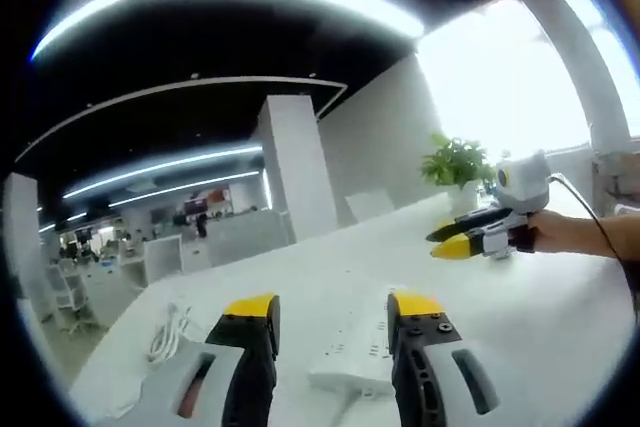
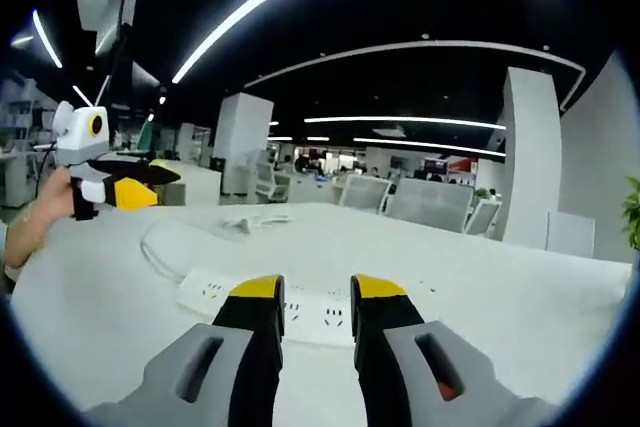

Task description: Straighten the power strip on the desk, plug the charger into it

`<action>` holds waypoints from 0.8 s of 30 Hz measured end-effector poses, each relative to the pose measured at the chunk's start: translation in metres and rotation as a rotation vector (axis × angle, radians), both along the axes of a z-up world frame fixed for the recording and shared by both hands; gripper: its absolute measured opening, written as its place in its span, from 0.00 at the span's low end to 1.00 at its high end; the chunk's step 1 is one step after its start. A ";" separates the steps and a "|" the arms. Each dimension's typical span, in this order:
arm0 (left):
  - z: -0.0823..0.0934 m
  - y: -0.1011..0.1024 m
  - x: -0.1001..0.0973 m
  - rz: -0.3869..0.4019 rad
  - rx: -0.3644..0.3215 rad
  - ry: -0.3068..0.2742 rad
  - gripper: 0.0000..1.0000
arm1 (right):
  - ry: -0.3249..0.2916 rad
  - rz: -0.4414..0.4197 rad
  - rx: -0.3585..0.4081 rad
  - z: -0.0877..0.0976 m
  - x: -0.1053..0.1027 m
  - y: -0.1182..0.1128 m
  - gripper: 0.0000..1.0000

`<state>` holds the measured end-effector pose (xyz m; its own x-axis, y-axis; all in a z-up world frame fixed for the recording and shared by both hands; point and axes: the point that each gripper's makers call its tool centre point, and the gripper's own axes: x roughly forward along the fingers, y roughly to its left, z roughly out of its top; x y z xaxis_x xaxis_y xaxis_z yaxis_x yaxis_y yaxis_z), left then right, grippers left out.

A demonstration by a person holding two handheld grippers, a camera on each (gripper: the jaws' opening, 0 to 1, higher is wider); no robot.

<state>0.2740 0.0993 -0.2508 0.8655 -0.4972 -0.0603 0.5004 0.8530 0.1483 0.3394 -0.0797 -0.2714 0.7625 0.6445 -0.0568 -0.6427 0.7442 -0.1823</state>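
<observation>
The left gripper, low in the left gripper view, holds its jaws apart and empty over the white power strip, and the right gripper, bottom centre of the right gripper view, is likewise parted above the strip. To straighten it well, each should probably press one end and turn it gently. The coiled white cable at lower left is blurred, so the charger cannot be picked out.

Power strip near edge hidden behind right claw; sockets blurred.
</observation>
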 end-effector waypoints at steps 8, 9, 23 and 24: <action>-0.015 -0.002 0.016 -0.037 0.065 0.056 0.44 | 0.012 0.003 -0.024 -0.006 0.022 -0.002 0.26; -0.017 -0.002 0.019 -0.041 0.065 0.063 0.44 | 0.012 0.004 -0.027 -0.008 0.024 -0.002 0.26; -0.051 0.001 0.024 -0.108 0.071 0.114 0.41 | 0.087 0.013 -0.043 -0.045 0.049 -0.009 0.25; -0.054 0.002 0.023 -0.106 0.080 0.117 0.40 | 0.099 0.015 -0.033 -0.048 0.049 -0.009 0.25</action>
